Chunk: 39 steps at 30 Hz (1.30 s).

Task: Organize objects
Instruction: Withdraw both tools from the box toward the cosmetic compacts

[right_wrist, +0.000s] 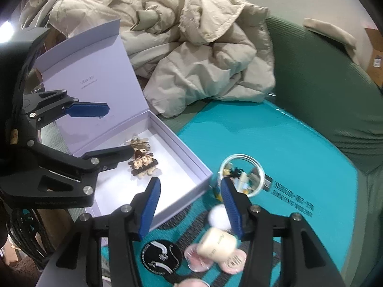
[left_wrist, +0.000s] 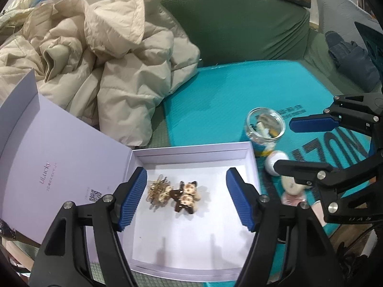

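Observation:
An open lilac box (left_wrist: 198,151) (right_wrist: 186,160) lies on a teal mat (left_wrist: 239,91). Inside it lie bear-shaped hair clips (left_wrist: 186,196) (right_wrist: 143,163) and a gold clip (left_wrist: 159,187). My left gripper (left_wrist: 186,201) is open and empty, hovering over the box on either side of the clips. My right gripper (right_wrist: 190,205) is open and empty above the mat by the box's corner, over a white round item (right_wrist: 219,217) (left_wrist: 275,162), a cream cylinder (right_wrist: 216,244) and pink packets (right_wrist: 198,256). The right gripper also shows in the left wrist view (left_wrist: 294,143).
A clear jar (left_wrist: 265,126) (right_wrist: 241,174) with small items stands on the mat beside the box. A black round patch (right_wrist: 161,256) lies near my right gripper. A beige puffer coat (left_wrist: 107,59) is heaped behind the box on a green sofa (left_wrist: 239,24).

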Tool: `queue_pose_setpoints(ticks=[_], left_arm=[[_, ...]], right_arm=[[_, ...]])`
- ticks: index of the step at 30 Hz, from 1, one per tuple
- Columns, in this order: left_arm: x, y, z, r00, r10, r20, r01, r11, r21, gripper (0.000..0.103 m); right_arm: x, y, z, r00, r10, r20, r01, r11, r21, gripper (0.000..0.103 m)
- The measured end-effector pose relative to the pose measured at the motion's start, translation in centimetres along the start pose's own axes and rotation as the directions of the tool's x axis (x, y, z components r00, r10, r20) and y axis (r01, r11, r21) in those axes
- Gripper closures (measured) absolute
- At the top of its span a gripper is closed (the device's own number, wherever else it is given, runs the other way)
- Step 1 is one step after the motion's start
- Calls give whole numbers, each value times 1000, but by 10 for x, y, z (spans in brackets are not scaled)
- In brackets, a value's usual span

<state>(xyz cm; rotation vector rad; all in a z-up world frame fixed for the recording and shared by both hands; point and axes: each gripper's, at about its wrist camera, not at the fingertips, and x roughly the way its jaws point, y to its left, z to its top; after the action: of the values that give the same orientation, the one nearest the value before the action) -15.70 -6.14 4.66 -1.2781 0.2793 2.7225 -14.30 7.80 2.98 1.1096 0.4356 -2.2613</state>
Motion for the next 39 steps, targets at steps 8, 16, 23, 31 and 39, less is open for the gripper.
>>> queue_pose_setpoints(ticks=[8, 16, 23, 31, 39], left_arm=[[-23, -29, 4, 999, -38, 32, 37, 999, 9, 30], [-30, -62, 3, 995, -88, 40, 87, 996, 21, 29], [-29, -89, -2, 991, -127, 29, 126, 991, 35, 28], [-25, -109, -16, 986, -164, 5, 164, 986, 33, 28], [-20, -126, -37, 982, -183, -36, 184, 982, 46, 28]], right_arm=[[-30, -19, -19, 999, -32, 21, 31, 999, 29, 47], [-49, -39, -43, 998, -66, 20, 65, 996, 67, 47], [-59, -49, -69, 996, -85, 11, 84, 992, 94, 47], [-60, -50, -97, 997, -72, -5, 72, 989, 131, 46], [-50, -45, -129, 998, -49, -41, 56, 984, 170, 46]])
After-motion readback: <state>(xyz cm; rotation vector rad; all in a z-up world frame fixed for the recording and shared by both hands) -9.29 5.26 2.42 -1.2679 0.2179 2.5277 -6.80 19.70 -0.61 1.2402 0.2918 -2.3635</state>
